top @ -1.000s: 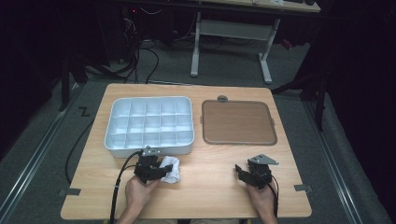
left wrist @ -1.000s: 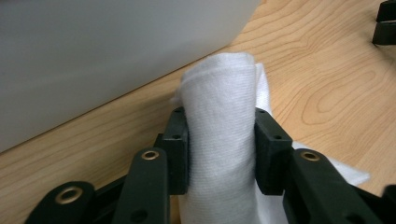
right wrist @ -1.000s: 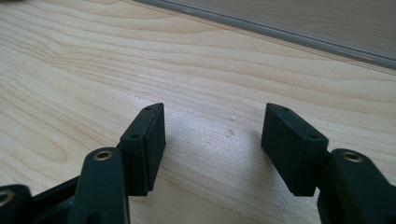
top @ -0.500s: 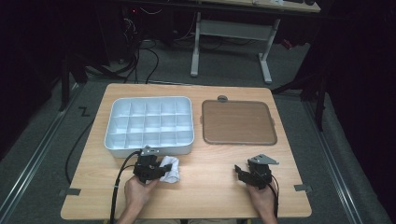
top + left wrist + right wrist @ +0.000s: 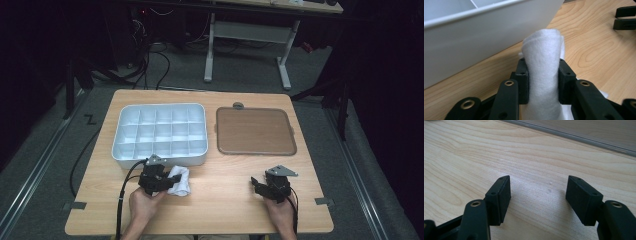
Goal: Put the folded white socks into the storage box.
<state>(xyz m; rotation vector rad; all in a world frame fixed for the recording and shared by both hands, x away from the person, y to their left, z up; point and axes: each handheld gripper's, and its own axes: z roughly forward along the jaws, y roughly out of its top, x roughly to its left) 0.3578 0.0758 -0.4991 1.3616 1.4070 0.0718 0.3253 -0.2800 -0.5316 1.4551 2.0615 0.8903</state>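
A white folded cloth (image 5: 179, 180) lies on the wooden table just in front of the white compartment tray (image 5: 161, 132). My left gripper (image 5: 167, 180) is shut on the cloth (image 5: 544, 70), which bulges up between the two black pads (image 5: 522, 75) in the left gripper view; the tray wall (image 5: 474, 45) stands close behind it. My right gripper (image 5: 256, 184) rests low over bare wood at the front right, open, with nothing between its fingertips (image 5: 500, 195).
A brown flat tray (image 5: 255, 131) with a grey rim lies at the back right of the table, its edge (image 5: 574, 137) crossing the top of the right gripper view. Cables trail from both grippers toward the table's front edge. A desk frame stands beyond the table.
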